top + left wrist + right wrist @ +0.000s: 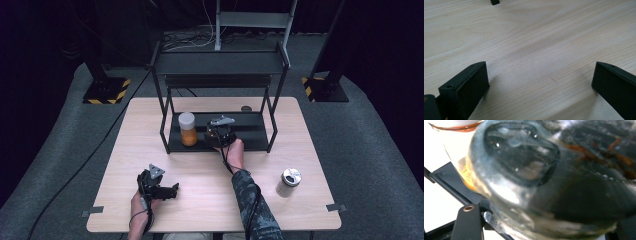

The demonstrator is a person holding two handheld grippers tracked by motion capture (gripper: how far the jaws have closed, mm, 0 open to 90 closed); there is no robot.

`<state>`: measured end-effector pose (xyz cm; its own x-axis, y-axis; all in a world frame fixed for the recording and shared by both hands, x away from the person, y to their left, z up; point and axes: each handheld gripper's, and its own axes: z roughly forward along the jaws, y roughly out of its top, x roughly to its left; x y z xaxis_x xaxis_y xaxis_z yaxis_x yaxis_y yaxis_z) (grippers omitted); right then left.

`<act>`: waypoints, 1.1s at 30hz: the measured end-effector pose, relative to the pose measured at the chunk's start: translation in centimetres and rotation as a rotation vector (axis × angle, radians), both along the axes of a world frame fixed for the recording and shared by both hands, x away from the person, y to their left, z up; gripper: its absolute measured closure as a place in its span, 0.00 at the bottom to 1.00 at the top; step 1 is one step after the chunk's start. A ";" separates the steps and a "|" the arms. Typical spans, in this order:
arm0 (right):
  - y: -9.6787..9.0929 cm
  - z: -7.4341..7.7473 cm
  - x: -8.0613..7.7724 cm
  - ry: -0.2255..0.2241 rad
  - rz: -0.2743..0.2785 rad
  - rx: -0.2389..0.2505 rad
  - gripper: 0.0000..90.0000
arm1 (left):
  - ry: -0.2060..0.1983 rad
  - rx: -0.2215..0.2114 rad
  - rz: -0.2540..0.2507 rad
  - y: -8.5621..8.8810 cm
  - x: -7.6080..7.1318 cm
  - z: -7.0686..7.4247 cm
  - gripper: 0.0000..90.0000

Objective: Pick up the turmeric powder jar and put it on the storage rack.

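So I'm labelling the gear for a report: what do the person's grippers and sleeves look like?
Both the left gripper and right gripper are black, each topped by a grey three-cornered plate and trailing a black cable. The left's flat black jaws carry small screw holes. The right forearm wears a dark camouflage sleeve.

A pale, light-grained wooden table (150, 125) carries a black metal rack (220, 65), its frame and shelves uniformly dark. On the rack's lower shelf, a jar (188, 129) shows orange contents beneath a white lid. In the right gripper view, a clear glass jar (524, 182) holds a dark fill flecked with reddish-orange strands. A third jar (288, 182), pale-bodied, wears a shiny silver cap. Both the left gripper (172, 191) and right gripper (220, 137) are black, each topped with a grey plate. The person's sleeve (250, 195) is dark camouflage. Yellow-and-black hazard stripes mark the stand bases (105, 92) on grey carpet (370, 150).
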<state>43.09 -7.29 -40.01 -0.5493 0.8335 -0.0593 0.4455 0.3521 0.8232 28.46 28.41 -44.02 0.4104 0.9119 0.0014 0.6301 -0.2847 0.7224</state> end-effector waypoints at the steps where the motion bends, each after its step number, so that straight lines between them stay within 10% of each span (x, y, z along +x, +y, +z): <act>1: 0.0 -0.1 0.0 -0.002 0.001 0.000 0.33 | 0.000 0.001 0.000 0.0 0.0 0.0 0.01; 33: 1.3 -1.9 1.6 0.007 0.016 0.003 0.33 | 0.001 -0.001 -0.004 0.0 0.0 0.0 0.01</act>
<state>44.70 -5.99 -41.90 -0.5627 0.8250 -0.0529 0.4457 0.3566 0.8211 28.47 28.45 -44.03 0.4141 0.9102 0.0006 0.6293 -0.2868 0.7223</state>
